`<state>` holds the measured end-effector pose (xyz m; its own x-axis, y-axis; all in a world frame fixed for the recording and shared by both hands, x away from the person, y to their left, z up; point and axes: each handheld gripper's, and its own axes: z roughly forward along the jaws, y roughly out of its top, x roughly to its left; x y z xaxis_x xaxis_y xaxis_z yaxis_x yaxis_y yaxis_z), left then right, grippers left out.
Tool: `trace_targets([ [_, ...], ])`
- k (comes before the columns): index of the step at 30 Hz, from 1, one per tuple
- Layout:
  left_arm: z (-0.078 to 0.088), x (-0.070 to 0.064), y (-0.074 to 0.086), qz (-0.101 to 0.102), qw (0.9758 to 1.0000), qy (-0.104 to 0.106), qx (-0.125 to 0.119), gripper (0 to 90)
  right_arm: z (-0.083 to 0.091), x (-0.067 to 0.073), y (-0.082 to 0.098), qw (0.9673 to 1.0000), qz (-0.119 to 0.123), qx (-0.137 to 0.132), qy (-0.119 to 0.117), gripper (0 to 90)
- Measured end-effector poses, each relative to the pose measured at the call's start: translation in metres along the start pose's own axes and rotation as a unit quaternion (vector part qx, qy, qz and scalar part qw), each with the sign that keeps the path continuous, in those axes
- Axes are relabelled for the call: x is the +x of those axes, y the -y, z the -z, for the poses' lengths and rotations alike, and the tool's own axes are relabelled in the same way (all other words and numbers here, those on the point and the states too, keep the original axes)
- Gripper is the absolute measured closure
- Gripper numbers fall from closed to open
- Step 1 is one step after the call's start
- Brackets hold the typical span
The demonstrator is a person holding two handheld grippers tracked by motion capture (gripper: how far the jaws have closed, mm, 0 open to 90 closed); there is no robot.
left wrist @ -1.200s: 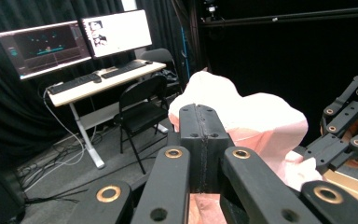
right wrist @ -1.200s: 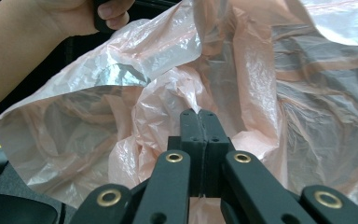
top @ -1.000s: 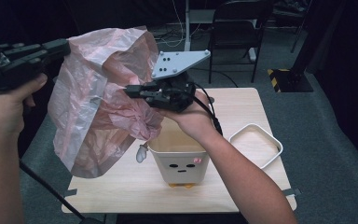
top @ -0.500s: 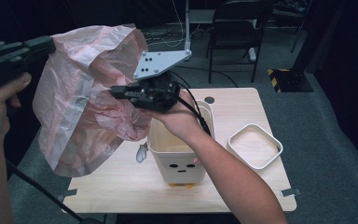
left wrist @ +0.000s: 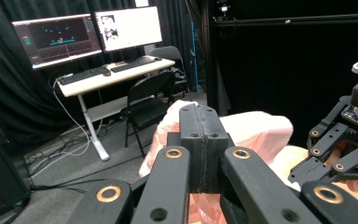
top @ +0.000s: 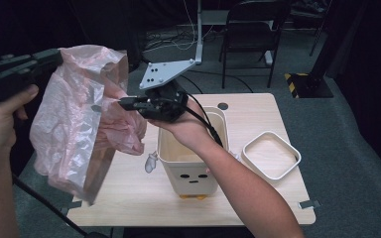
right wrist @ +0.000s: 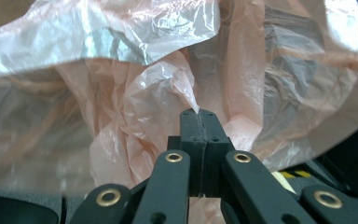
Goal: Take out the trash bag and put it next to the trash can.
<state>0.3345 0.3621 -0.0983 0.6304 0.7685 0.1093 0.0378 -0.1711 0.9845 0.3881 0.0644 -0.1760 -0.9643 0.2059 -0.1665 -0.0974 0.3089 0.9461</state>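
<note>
Both tools clamped on pink plastic bag [top: 79, 119], held open left of white bin [top: 188, 163]; lining bin not yet done.

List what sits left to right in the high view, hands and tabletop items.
left gripper → pink plastic bag → right gripper → white bin with a face → white lid, lying flat on the table.
</note>
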Motion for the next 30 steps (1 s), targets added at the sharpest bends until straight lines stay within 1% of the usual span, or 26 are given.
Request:
trace_targets([
  [4,-0.007,0.0,0.003,0.006,1.0,0.005,0.001,90.0,0.005,-0.002,0.004,1.0,-0.005,0.007,0.004,90.0],
  [7,-0.014,-0.001,0.003,0.007,0.9999,0.009,0.004,90.0,0.007,-0.002,0.008,0.9998,-0.006,0.016,0.007,90.0],
  [11,-0.023,-0.003,0.003,0.006,0.9999,0.013,0.007,90.0,0.009,-0.005,0.014,0.9995,-0.014,0.024,0.011,89.6],
  [13,-0.027,-0.002,0.004,0.007,0.9998,0.015,0.008,90.0,0.011,-0.006,0.018,0.9994,-0.019,0.028,0.012,86.7],
  [15,-0.032,-0.002,0.006,0.009,0.9997,0.017,0.013,90.0,0.013,-0.007,0.021,0.9992,-0.022,0.031,0.013,85.8],
  [18,-0.042,0.0,0.014,0.013,0.9994,0.023,0.023,90.0,0.022,-0.009,0.025,0.9992,-0.028,0.023,0.017,84.4],
  [21,-0.053,0.001,0.023,0.018,0.9987,0.036,0.031,90.0,0.025,-0.009,0.027,0.9991,-0.028,0.023,0.021,84.4],
  [22,-0.057,0.002,0.027,0.019,0.9983,0.039,0.039,90.0,0.027,-0.008,0.028,0.999,-0.03,0.024,0.022,84.3],
  [23,-0.061,0.001,0.032,0.019,0.998,0.039,0.047,90.0,0.031,-0.008,0.03,0.999,-0.03,0.023,0.024,84.3],
  [24,-0.065,0.001,0.036,0.017,0.9976,0.039,0.055,90.0,0.031,-0.008,0.03,0.999,-0.03,0.023,0.024,84.3],
  [25,-0.069,0.002,0.041,0.017,0.9972,0.041,0.061,90.0,0.035,-0.007,0.032,0.9989,-0.03,0.023,0.027,84.3],
  [30,-0.078,0.005,0.056,0.026,0.9962,0.049,0.067,90.0,0.043,-0.004,0.034,0.999,-0.027,0.019,0.029,84.3],
])
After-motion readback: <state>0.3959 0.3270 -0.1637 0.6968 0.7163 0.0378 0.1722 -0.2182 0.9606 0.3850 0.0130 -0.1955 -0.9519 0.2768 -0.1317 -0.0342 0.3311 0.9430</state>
